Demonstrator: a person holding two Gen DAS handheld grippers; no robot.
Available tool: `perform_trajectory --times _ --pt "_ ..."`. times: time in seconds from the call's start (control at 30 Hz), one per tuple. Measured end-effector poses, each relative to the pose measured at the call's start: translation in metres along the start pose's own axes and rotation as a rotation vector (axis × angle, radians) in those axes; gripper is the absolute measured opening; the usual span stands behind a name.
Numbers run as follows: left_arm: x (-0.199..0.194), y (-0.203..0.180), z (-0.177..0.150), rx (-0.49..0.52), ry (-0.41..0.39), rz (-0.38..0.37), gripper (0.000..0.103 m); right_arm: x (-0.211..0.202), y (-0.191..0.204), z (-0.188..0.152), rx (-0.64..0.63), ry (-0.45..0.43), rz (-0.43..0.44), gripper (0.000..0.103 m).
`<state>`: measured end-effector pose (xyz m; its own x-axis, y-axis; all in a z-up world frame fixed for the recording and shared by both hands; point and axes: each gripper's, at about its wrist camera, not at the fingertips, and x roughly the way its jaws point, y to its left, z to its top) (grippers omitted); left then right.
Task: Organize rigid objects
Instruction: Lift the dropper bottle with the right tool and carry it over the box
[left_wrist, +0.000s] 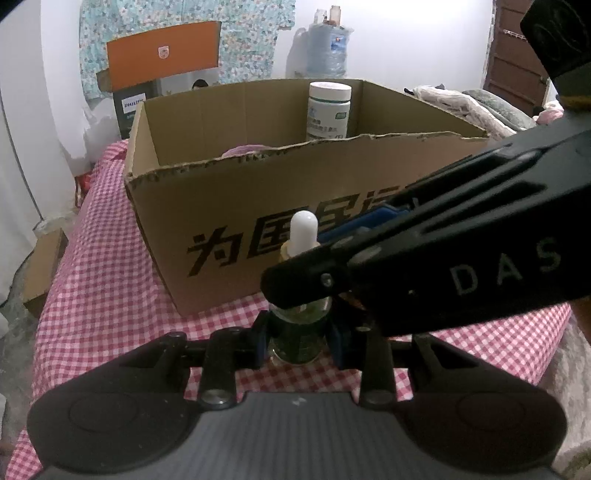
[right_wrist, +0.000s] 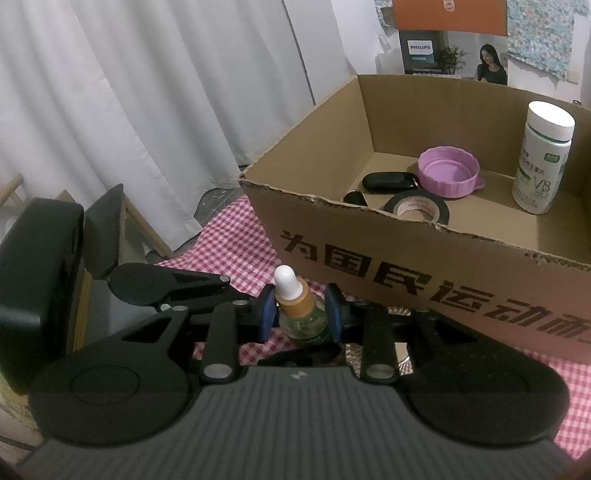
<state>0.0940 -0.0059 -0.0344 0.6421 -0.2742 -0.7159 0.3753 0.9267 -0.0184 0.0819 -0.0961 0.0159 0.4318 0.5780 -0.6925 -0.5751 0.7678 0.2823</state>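
Beside "PHILIPS" carton (right_wrist: 420, 48): both hand-held grippers, left (left_wrist: 299, 345) and right (right_wrist: 301, 314), pinching dropper bottle (right_wrist: 301, 310).

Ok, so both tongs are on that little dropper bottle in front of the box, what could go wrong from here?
1. The left tongs and right tongs both clamp the small dropper bottle; uneven pulling could twist it loose.
2. The cardboard box has its near wall right behind it; a low lift could catch the torn rim.
3. A careless drop inside might topple the upright white pill bottle.
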Motion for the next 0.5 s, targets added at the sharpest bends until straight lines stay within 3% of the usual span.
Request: perform_trajectory --times 0.3,0.5 --pt "-0.033 -0.007 0.008 0.022 -0.036 0.007 0.033 -0.024 0.012 0.002 -0.018 -0.049 0.019 0.023" --pt "-0.067 -0.016 0.026 0.068 -0.109 0.033 0.033 -0.060 0.024 0.017 -0.051 -0.124 0.043 0.020"
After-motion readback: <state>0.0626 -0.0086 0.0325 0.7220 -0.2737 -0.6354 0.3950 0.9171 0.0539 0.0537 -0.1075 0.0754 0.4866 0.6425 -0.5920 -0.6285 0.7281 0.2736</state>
